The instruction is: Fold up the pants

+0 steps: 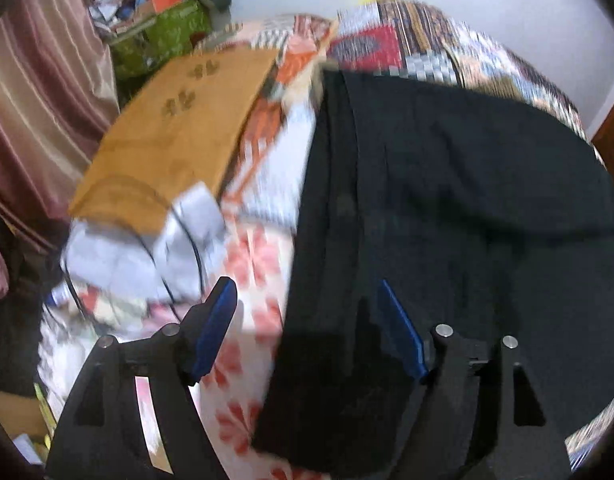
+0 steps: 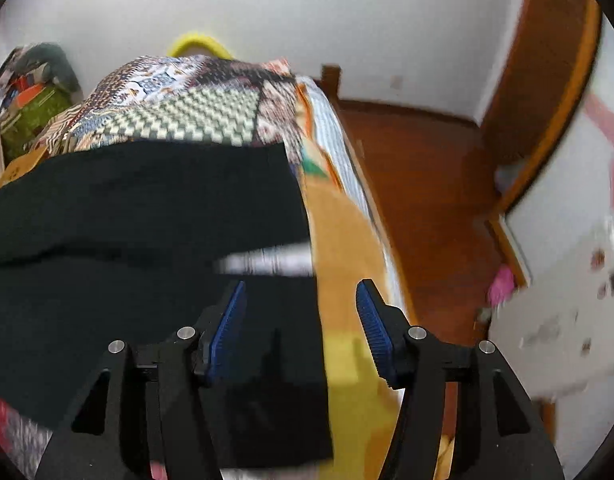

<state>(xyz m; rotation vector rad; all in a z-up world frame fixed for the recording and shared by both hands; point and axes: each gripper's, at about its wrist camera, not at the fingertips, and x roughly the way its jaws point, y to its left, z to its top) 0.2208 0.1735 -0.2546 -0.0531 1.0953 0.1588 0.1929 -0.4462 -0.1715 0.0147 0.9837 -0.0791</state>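
Two grippers hang over the bed with their blue-padded fingers spread and nothing between them: the left gripper (image 1: 307,324) above the near left edge of the black fabric pants (image 1: 447,200), the right gripper (image 2: 303,320) above their near right edge. The pants lie flat across the patchwork-patterned bedspread (image 1: 419,44), apparently already doubled over, with straight edges on both sides. They look soft, light and limp, so they will likely sag and slide if lifted at one point; pinching both near corners at once seems the best hold. Left of the pants lies a tan cardboard sheet (image 1: 179,128); beyond the bed, a white wall (image 2: 347,20) and reddish wooden floor (image 2: 419,168).
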